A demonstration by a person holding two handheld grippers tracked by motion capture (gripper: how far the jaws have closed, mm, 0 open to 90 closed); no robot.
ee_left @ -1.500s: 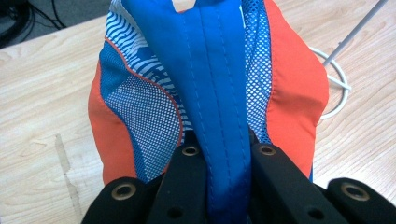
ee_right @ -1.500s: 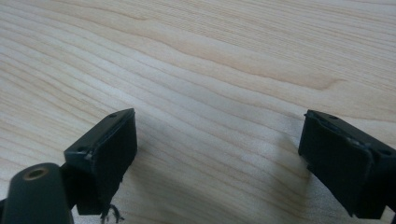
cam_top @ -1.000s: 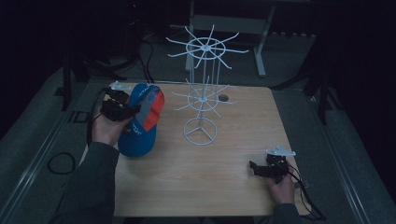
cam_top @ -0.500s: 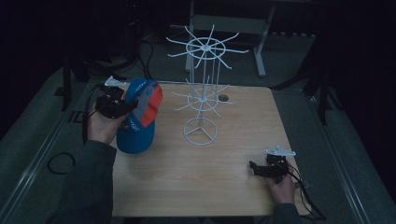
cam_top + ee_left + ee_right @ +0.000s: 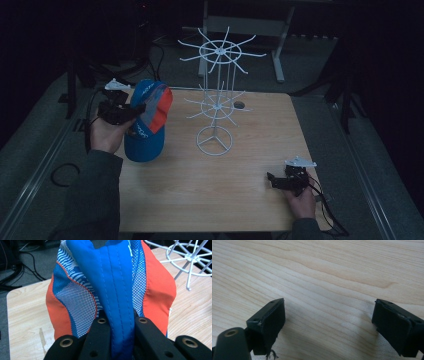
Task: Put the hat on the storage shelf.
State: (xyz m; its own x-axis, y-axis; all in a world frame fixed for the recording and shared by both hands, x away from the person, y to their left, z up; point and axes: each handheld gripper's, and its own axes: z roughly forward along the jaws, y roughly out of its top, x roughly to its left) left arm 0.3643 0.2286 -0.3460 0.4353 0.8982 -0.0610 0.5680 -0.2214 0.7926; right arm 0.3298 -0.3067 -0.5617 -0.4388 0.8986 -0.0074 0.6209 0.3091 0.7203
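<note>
Lifted since the earlier frame, the cap [image 5: 148,119] hangs off the desk [image 5: 200,200] in the left gripper [image 5: 131,111], jaws clamped on one fabric fold. That fold may slip free or snag the rack [image 5: 216,107] beside it. The right gripper [image 5: 274,181] rests open, empty.

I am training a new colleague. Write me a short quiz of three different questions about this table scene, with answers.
1. True or false: the left claw is shut on the cap.
2. What white object stands beside the cap on the table?
3. The right claw is: A) open, holding nothing; B) shut on the cap.

Key: 1 true; 2 the wire rack; 3 A.
</note>
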